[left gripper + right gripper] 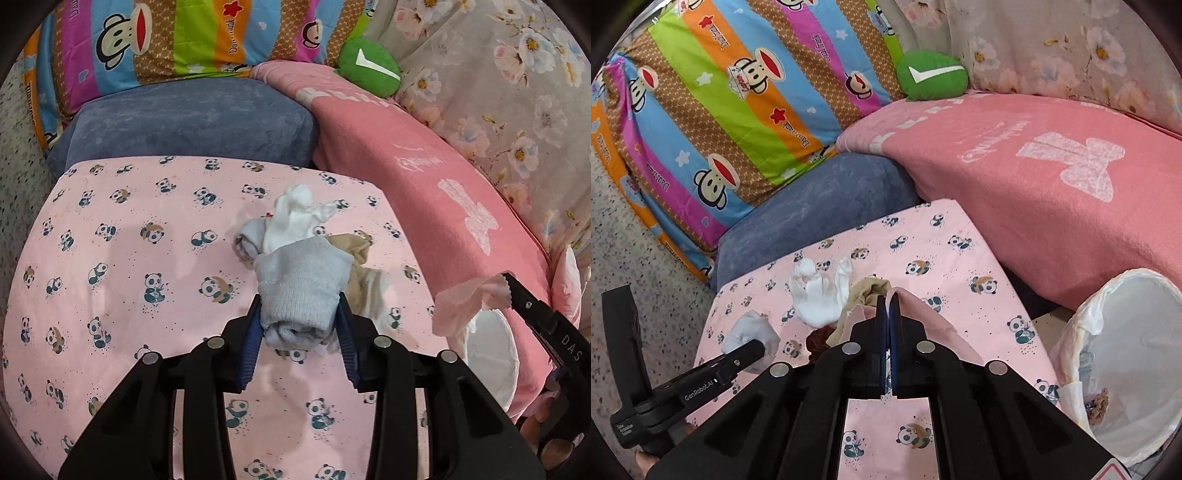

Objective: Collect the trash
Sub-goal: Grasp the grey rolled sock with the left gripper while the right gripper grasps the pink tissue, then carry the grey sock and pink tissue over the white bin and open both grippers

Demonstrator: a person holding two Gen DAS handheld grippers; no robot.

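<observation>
Trash bin point(1123, 354) — white-lined, at panda cloth's point(122, 258) right edge beside pink blanket point(1052, 206); cloth's left half open. Left gripper point(301, 321) clamped on rolled grey sock point(303, 284). Right gripper point(889, 306) — jaws together, pinching thin pink wrapper point(469, 299), crumpled.

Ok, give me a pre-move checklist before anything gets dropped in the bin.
1. Left gripper shut on the rolled grey knit sock: ok.
2. Right gripper pinching the thin pink tissue sheet: ok.
3. White-lined round waste bin open at the top: ok.
4. Right gripper above the bin mouth: not ok, it hangs over the pink panda-print cloth.
5. Grey sock counts as trash: cannot tell.
6. White crumpled sock and beige fabric piece remain on the cloth: not ok.
</observation>
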